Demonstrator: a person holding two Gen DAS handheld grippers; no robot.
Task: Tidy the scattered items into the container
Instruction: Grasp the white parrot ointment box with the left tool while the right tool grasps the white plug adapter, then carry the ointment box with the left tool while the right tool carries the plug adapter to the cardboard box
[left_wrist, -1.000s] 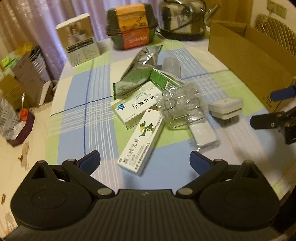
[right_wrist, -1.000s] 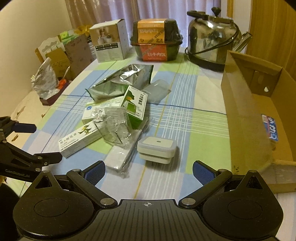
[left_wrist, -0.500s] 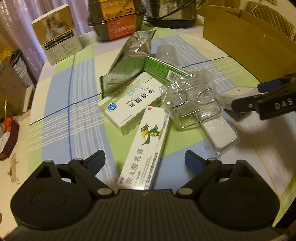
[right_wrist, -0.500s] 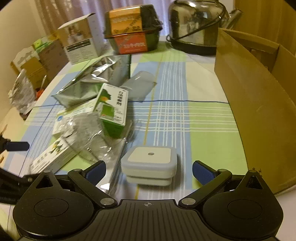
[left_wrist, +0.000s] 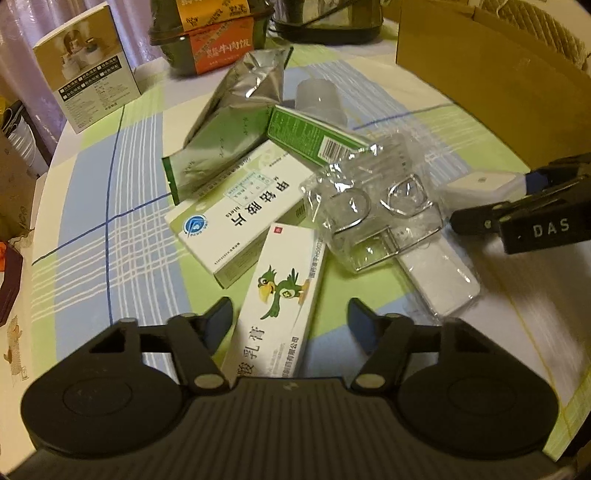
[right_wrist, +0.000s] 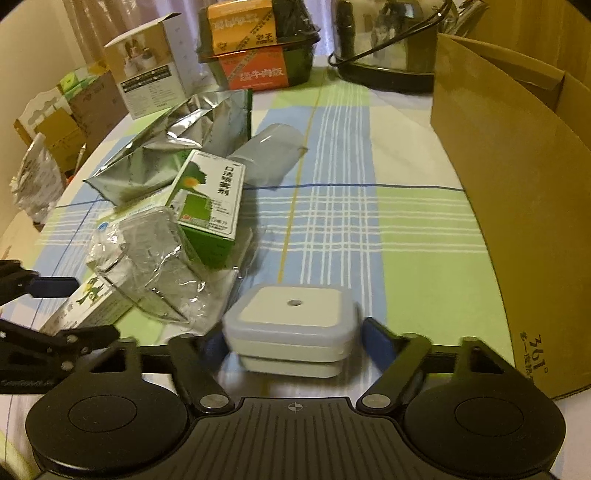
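Nearly everything lies left of the brown cardboard box (right_wrist: 517, 206): the right gripper (right_wrist: 291, 343) brackets the white square case (right_wrist: 291, 317), unclamped, and the left gripper (left_wrist: 290, 314) straddles the white parrot-printed carton (left_wrist: 280, 306), jaws wide.

Medicine boxes (left_wrist: 275, 295), foil pouch (left_wrist: 236, 125), white case (right_wrist: 291, 325) — scattered beside cardboard box (right_wrist: 517, 206).

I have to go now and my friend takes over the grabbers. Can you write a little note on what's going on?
Left tool: open, straddling the parrot box, not squeezing.
Right tool: open, around the white square case, not gripped.
Foil pouch, green box, clear packaging lie piled on the table.
Cardboard box stands to the right; its inside is hidden.
Left: close, lift, drop each item in.
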